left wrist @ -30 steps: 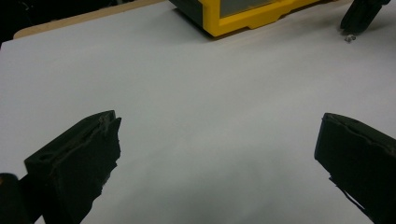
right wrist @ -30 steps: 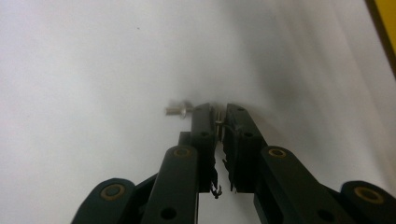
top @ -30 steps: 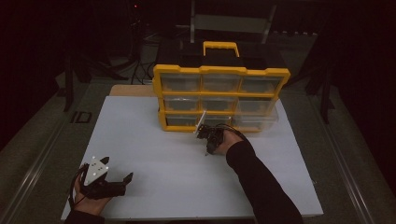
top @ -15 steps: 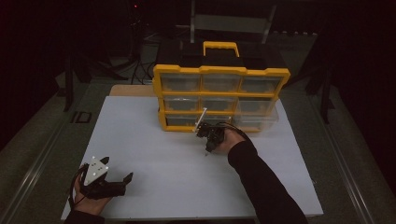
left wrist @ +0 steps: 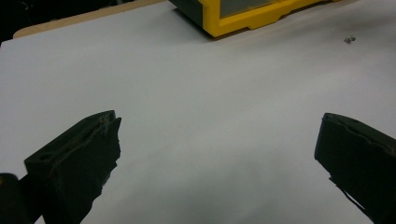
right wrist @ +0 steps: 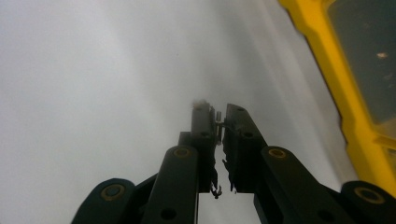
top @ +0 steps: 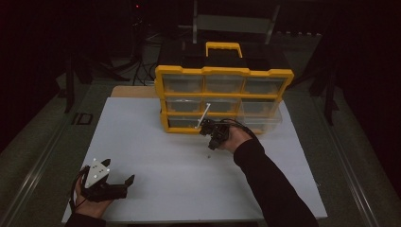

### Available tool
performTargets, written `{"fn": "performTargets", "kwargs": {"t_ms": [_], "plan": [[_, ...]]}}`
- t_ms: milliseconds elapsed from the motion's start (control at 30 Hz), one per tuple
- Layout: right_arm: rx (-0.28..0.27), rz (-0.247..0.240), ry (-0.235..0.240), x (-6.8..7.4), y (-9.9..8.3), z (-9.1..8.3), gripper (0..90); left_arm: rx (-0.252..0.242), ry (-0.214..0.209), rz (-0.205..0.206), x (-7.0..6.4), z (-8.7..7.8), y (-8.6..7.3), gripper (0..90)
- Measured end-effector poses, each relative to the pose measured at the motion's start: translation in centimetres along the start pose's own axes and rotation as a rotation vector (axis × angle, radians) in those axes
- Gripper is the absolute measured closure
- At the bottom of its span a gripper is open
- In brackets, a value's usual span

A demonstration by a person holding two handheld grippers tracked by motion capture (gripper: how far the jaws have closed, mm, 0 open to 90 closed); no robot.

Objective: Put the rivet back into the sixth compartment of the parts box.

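The left gripper [left wrist: 217,149], jaws wide apart, hovers over the white table [left wrist: 187,93], near a yellow organizer [left wrist: 243,18] and a small screw [left wrist: 348,40].

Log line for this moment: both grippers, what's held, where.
left gripper: open, idle on white table | right gripper: shut on small metal part | beside yellow organizer

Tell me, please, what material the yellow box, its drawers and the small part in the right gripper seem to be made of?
The box frame looks like matte yellow plastic. Its drawers seem clear plastic, as you see through them. The small part in the right gripper glints pale, probably metal, but it is too small to be sure.
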State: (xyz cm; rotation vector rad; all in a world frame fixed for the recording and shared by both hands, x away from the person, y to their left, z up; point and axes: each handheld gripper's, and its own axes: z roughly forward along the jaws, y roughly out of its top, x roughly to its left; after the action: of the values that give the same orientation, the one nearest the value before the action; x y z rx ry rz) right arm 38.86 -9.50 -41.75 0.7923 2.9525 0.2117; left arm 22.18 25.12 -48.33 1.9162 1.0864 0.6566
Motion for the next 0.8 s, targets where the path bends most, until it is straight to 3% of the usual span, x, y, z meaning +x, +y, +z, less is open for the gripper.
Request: {"fn": "performTargets", "kwargs": {"t_ms": [67, 267, 567, 800], "plan": [[-0.024, -0.023, -0.006, -0.1, 0.0, -0.5, 82.2, 0.000, 0.000, 0.000, 0.0, 0.0, 0.0, 0.7], [-0.055, -0.020, -0.017, -0.2, 0.1, -2.2, 82.2, 0.001, -0.001, -0.002, 0.0, 0.0, 0.0, 0.7], [-0.127, 0.002, -0.035, -1.0, -0.3, -5.3, 82.2, 0.002, 0.000, -0.003, 0.0, 0.0, 0.0, 0.7], [-0.188, 0.020, -0.044, -1.6, -0.9, -6.8, 82.2, 0.000, 0.001, -0.004, 0.0, 0.0, 0.0, 0.7]]}}
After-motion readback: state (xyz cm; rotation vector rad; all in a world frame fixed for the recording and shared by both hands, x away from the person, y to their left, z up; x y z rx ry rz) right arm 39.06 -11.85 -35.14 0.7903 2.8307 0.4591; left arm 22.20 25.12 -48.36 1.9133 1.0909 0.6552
